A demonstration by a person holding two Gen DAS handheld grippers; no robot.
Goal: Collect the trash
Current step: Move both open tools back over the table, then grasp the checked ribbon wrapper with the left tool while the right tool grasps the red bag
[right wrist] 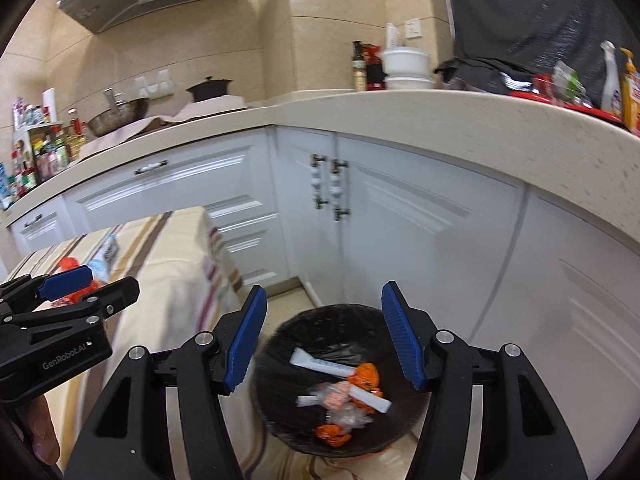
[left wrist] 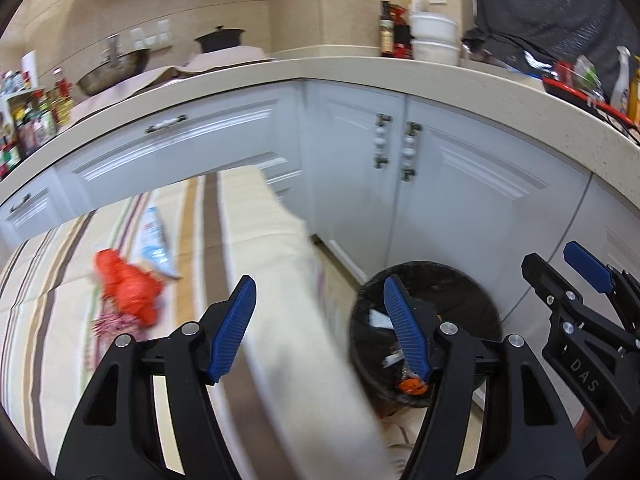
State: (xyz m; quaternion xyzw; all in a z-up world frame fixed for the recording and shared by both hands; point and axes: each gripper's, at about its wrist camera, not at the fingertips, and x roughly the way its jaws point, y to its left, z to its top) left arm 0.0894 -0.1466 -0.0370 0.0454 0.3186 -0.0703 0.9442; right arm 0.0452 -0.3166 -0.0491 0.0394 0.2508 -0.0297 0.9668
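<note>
Trash is still lying on the striped table (left wrist: 48,288): an orange wrapper (left wrist: 128,284) and a blue-white packet (left wrist: 154,240), its long axis running away, left of the left gripper (left wrist: 320,328), the nearer one. Both grippers' jaws are standing open, empty; the right gripper (right wrist: 324,336) is hovering over the bin (right wrist: 280,332).

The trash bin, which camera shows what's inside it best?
The right wrist view: it looks straight down into the trash bin, showing white and orange wrappers. In the left wrist view the bin is partly hidden behind the left gripper.
</note>
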